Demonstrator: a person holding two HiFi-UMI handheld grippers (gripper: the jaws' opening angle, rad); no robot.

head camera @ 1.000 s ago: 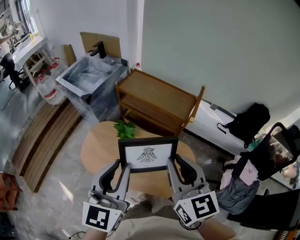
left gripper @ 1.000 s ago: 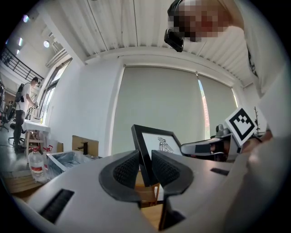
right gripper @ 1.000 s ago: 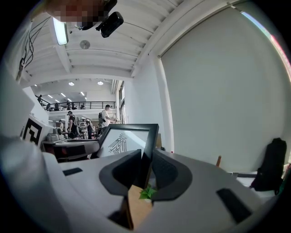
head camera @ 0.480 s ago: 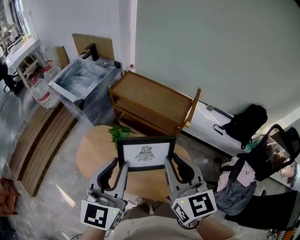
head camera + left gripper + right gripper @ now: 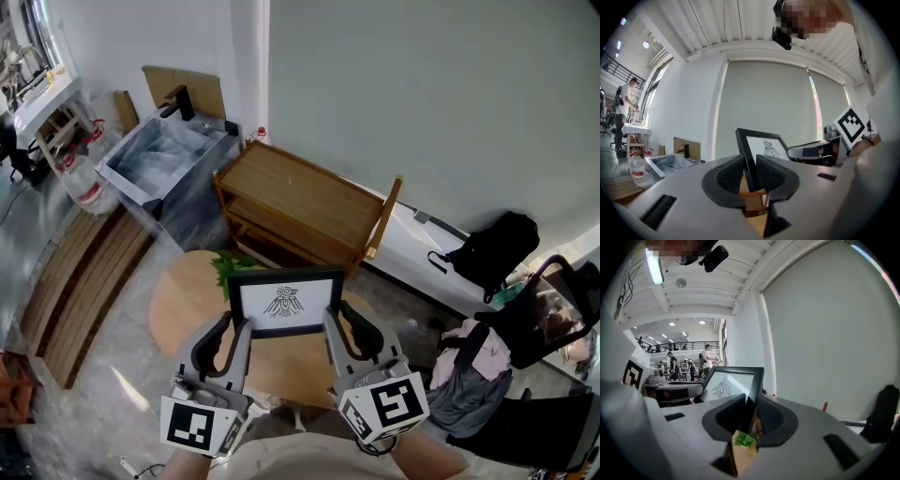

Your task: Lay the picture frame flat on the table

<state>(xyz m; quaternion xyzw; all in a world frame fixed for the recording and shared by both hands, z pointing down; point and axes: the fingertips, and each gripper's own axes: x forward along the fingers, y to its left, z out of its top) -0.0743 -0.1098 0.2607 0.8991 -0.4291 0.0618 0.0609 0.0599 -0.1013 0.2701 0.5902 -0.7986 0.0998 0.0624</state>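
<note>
our left gripper [image 5: 236, 330] pinches the left side of the picture frame [image 5: 285, 300], and our right gripper [image 5: 330, 326] pinches its right side. the frame stands up between them with the picture facing us, and its long side runs from left to right. both grippers are just as near to it. the round table [image 5: 183, 295] lies under it, so we think the top edge must tip down flat. a green plant [image 5: 225, 267] sits just behind.
</note>
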